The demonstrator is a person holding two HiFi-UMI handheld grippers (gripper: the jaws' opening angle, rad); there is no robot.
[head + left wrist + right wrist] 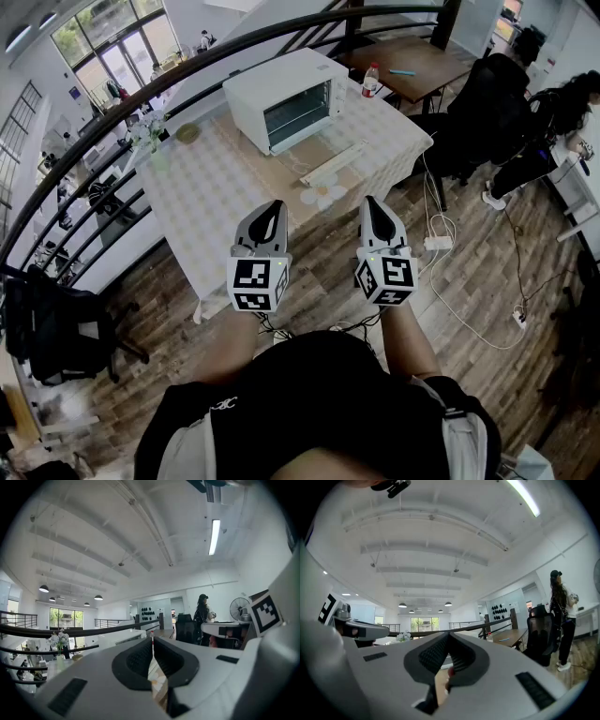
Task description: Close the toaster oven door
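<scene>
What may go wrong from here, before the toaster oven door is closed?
The open door lies flat near the table edge, pale discs just before it; a gripper may knock them.
The left gripper and right gripper are shut, so a push on the door may slip.
A power strip lies on the floor beside the table: possible trip.

toaster oven [119, 637]: mostly hidden behind left gripper [153, 638] | pale round items [323, 194] by tabletop [216, 192] near edge: too small to name | toaster oven door [298, 112]: too small to tell whether shut
</scene>
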